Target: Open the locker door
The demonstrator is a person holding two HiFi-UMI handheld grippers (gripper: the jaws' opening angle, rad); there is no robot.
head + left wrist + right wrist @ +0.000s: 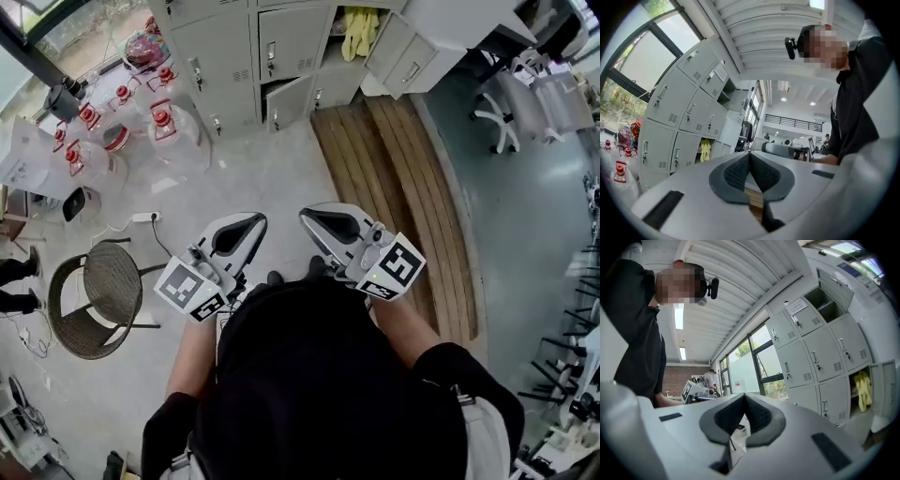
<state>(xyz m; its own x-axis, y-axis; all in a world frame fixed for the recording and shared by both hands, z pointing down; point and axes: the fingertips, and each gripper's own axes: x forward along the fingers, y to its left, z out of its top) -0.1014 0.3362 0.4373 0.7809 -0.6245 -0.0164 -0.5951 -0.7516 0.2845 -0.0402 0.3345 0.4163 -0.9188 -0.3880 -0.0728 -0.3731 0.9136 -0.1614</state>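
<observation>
A bank of grey lockers (225, 56) stands well ahead of me, at the top of the head view. Most doors are closed with small handles. One low door (286, 101) hangs ajar, and further right several doors (412, 47) stand wide open. Yellow cloth (358, 28) hangs in an open compartment. My left gripper (251, 223) and right gripper (311, 217) are held side by side in front of my body, far from the lockers. Both are shut with nothing between their pads. The lockers (679, 108) sit left of the left gripper (750, 154), and the lockers (815, 352) sit right of the right gripper (744, 397).
Large water jugs with red caps (122, 131) stand on the floor at the left. A wicker chair (98, 295) is at my left side, with a power strip (145, 217) near it. Wooden boards (394, 187) run along the floor on the right. A white office chair (516, 103) is at far right.
</observation>
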